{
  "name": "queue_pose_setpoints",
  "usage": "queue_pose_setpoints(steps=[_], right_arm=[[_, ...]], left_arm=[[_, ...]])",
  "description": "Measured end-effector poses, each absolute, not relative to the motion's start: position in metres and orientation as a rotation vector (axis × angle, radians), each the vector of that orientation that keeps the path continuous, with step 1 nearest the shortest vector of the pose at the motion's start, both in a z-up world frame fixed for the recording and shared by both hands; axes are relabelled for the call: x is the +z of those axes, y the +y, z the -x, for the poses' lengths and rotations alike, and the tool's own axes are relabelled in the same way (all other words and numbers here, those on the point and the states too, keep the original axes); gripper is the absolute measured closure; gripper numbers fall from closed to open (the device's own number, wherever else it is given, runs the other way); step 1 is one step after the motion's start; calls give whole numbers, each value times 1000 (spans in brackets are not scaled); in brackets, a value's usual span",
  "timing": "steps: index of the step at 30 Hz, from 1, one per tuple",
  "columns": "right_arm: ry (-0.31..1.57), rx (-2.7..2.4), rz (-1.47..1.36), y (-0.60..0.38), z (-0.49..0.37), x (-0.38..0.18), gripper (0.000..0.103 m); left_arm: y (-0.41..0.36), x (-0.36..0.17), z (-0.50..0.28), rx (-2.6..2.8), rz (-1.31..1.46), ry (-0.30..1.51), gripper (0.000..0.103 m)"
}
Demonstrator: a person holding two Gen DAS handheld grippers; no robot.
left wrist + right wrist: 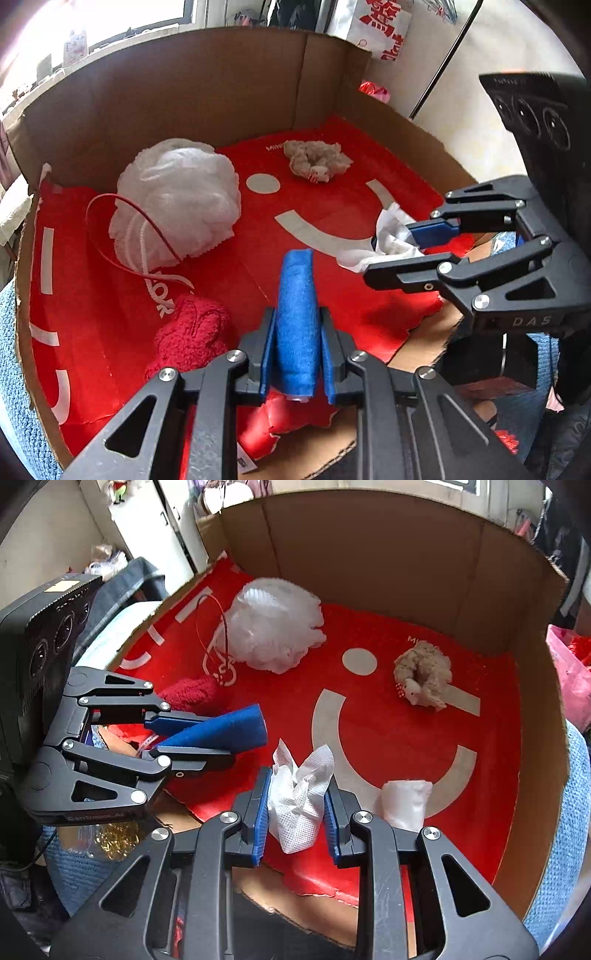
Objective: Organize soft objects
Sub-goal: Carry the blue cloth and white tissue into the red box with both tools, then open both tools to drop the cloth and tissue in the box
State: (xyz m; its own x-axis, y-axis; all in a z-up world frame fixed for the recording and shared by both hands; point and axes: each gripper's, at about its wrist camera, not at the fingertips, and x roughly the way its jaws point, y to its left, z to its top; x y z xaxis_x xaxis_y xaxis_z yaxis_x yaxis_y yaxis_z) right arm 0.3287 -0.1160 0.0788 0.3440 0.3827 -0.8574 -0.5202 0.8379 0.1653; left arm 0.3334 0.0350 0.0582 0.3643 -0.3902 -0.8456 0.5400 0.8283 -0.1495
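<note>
My left gripper (pixel 297 332) is shut on a rolled blue cloth (pixel 297 317) and holds it over the red bag lining the cardboard box (pixel 207 92); it also shows in the right wrist view (pixel 195 734) with the blue cloth (pixel 229 729). My right gripper (pixel 297 805) is shut on a crumpled white tissue (pixel 299 808); it appears in the left wrist view (pixel 406 247) with the tissue (pixel 388 240). In the box lie a white mesh bath pouf (pixel 177 199), a beige fluffy scrunchie (pixel 316 160), a red towel lump (pixel 192 332) and a white roll (pixel 404 801).
The box walls rise at the back and sides (pixel 388 554). The red bag (pixel 406 738) with a white smiley covers the floor. Blue knitted fabric (pixel 561 849) lies outside the box. A pink bag (pixel 569 679) sits at the right.
</note>
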Motion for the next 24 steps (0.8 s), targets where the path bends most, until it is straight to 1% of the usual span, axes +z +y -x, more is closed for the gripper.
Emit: queue_pose_setpoints(steps=[8,14,16,18,24], right_arm=[[1150,610,175,-115,-343,61,79],[1144,622,179,-115,-343,57,78],[1143,625,186,-115,-343,56,78],[1141,627,194,-112,-342,56,78],[1150,638,224,-105,-344,55,76]], left_arm=[[28,50,-344,-601,-170,1052,77],[29,49,-346,-607,-162,1048,75],[31,50,-345,-614,-156,1049,72],[31,50,-346,-616,-157,1046,64],[31,52,-344,-621,-165,1039,57]])
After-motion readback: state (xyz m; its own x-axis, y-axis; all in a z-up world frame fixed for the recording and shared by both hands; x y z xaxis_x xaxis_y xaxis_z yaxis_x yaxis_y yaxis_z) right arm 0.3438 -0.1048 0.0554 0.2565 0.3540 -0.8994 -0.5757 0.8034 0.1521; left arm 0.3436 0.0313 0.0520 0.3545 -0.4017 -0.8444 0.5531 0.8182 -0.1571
